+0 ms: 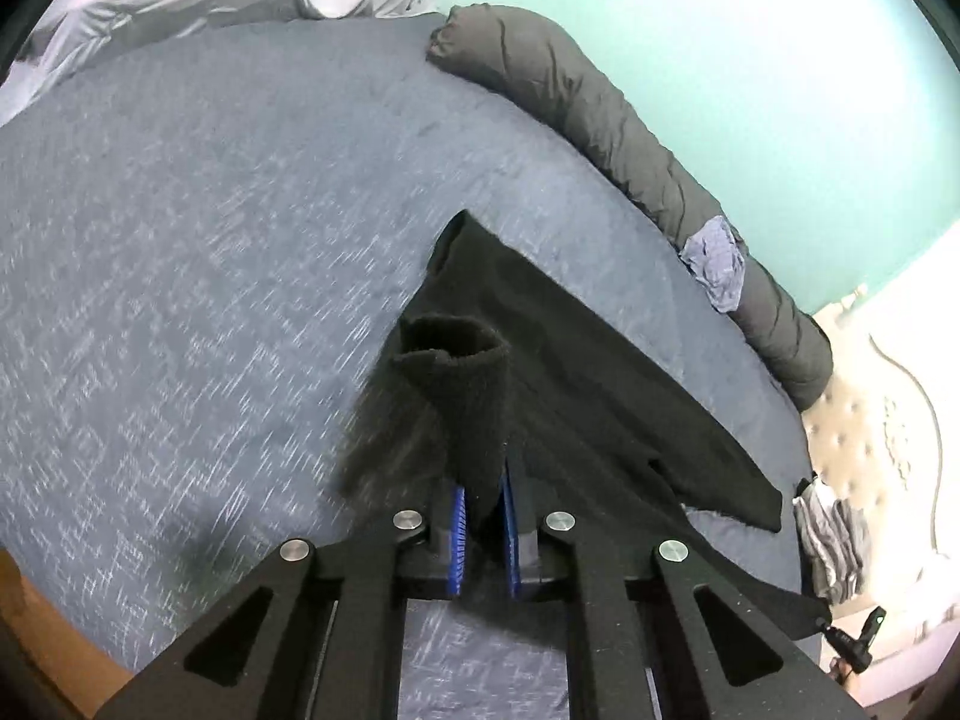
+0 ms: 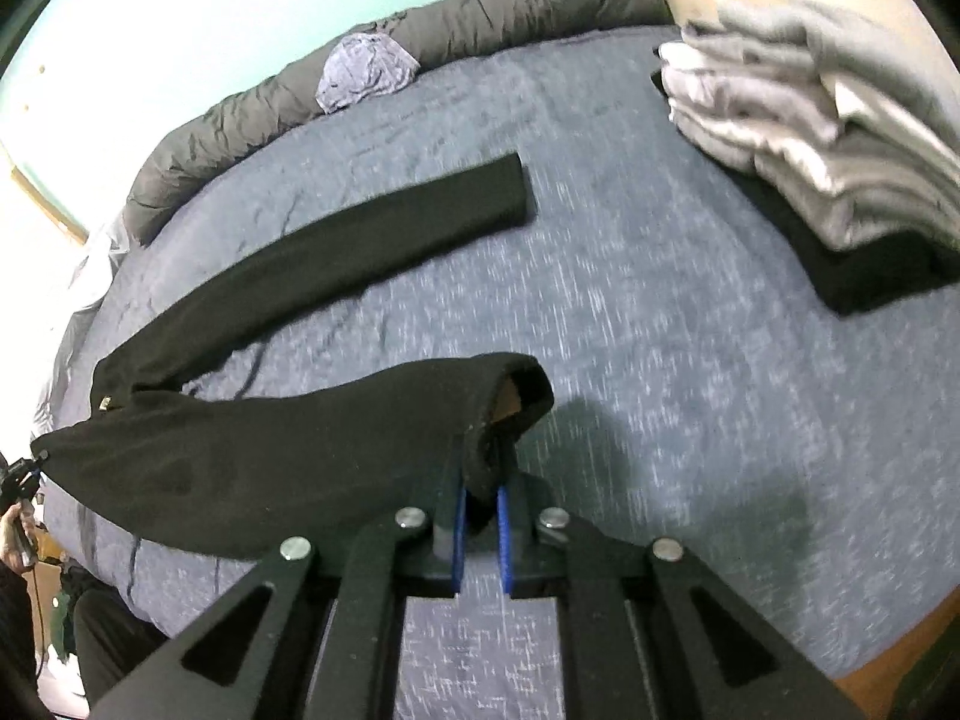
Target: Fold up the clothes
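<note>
Our left gripper (image 1: pixel 483 531) sits nearest, blue-padded fingers (image 1: pixel 457 534) pinched tight on a cuffed end of the black garment (image 1: pixel 576 378). Right gripper (image 2: pixel 480 531) likewise clamped on another end of the same black garment (image 2: pixel 252 444), lifted just above the bed (image 2: pixel 630 312). One sleeve (image 2: pixel 372 234) lies flat across the blue cover. Folded pile (image 2: pixel 804 138) near the headboard, possibly grey tops over something black. A dark rolled duvet (image 1: pixel 606 108) lines the wall edge, a small blue cloth (image 1: pixel 717 264) resting on it.
</note>
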Available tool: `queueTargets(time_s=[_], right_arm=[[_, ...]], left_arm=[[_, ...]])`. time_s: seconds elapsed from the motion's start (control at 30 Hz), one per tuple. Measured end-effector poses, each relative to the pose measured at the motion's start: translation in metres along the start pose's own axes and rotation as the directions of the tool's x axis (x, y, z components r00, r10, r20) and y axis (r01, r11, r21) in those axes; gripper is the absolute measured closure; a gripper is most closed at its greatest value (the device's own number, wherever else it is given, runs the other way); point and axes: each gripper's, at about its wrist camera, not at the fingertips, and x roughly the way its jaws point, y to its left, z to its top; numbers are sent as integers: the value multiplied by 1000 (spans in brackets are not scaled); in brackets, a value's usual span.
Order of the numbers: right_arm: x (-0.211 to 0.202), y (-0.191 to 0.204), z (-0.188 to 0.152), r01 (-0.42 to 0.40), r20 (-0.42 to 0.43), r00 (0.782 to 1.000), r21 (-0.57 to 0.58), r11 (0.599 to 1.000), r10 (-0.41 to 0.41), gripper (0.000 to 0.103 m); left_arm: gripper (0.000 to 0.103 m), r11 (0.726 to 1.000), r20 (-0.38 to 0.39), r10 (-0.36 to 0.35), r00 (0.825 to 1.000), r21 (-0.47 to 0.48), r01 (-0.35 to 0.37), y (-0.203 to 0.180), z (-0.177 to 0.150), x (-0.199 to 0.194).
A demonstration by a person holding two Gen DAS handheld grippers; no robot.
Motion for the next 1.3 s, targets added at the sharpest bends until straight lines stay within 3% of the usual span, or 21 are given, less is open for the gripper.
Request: queueTargets(time_s=[0.33,0.57,0.93,1.3], right_arm=[[-10,14,57,16,31,999,-31,999,-15,96],[11,20,107,37,9,999,-34,999,-37,96],[78,7,175,66,-104,993,55,996,-60,96],[170,10,244,137,-214,969,60,989,-122,96]], left_arm=[[93,1000,-2,-5,1000,-13,5,-21,41,11],[93,1000,-9,10,1000,-7,-10,-41,85,35],[93,997,-58,67,996,-21,-68,-53,146,114],[93,992,-99,123,987,-29,-127,-37,180,185]])
